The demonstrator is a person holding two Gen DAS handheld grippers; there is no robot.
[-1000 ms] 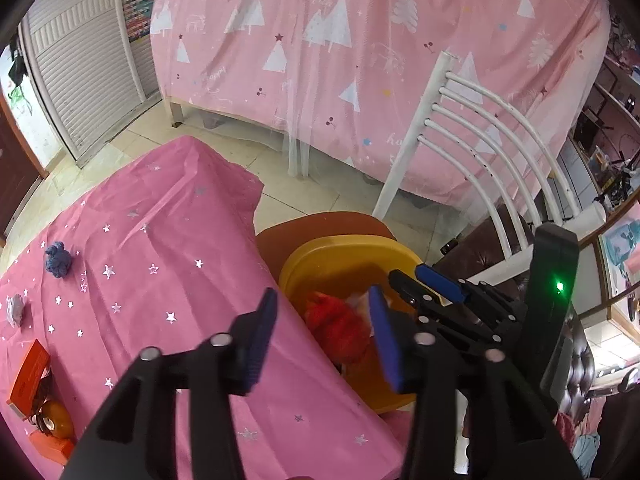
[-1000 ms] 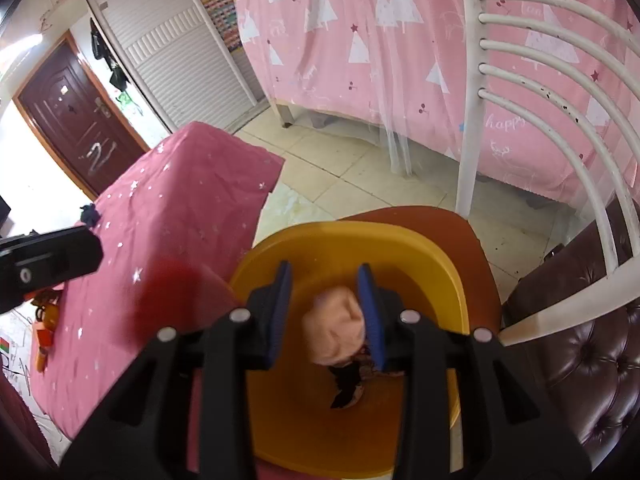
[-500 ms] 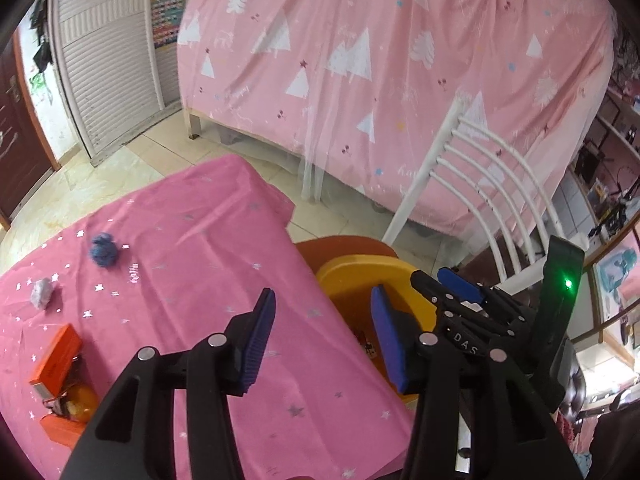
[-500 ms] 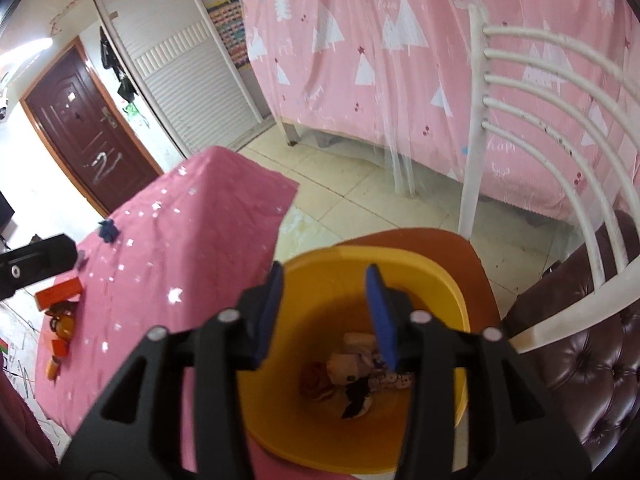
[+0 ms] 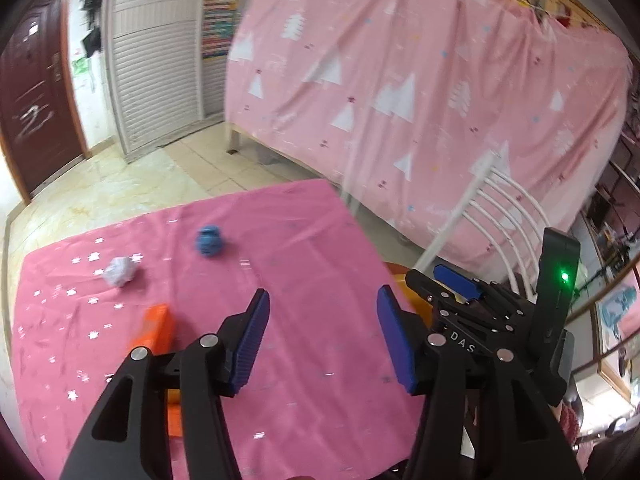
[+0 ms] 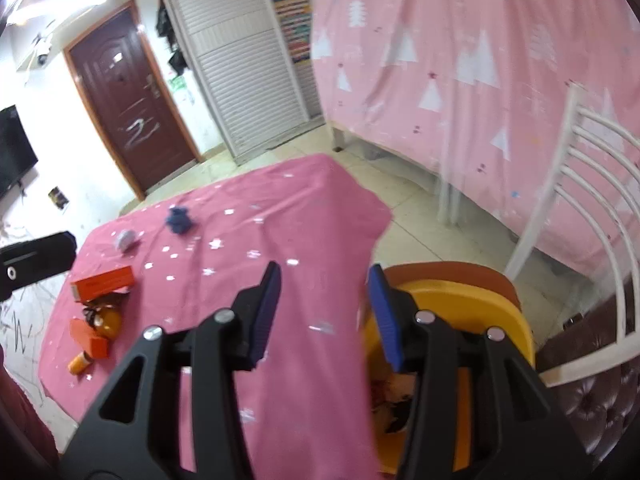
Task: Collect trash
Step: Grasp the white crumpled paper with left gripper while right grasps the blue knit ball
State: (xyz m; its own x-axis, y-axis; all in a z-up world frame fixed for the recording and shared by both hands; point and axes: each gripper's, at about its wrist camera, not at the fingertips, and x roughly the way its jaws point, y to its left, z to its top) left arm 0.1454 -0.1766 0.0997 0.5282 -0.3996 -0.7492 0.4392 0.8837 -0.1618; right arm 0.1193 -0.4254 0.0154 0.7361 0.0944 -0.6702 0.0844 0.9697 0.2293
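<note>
Both your claws have swung away from the yellow bin [image 6: 472,312] and back over the counter [image 5: 312,240]; a second ago the right one held a peach wad above the bin, and that wad has since gone in. Your left claw [image 5: 322,336] now stands wide apart with nothing between its blue pads, and your right claw [image 6: 324,310] is likewise spread and empty.

The only writing you can read is "DAS" in white on the right claw's body [image 5: 460,338], seen from the left wrist view; the print on the orange box [image 6: 102,282] is too blurred to make out.

The blue crumpled wad [image 5: 209,241] lies on the pink starred cloth ahead and to the left of your left claw, well apart from it, with the white crumpled wad [image 5: 118,272] near it further left. The bin sits on the brown chair seat [image 6: 460,270] just beside the counter's edge, under your right claw's right finger, with scraps at its bottom.
</note>
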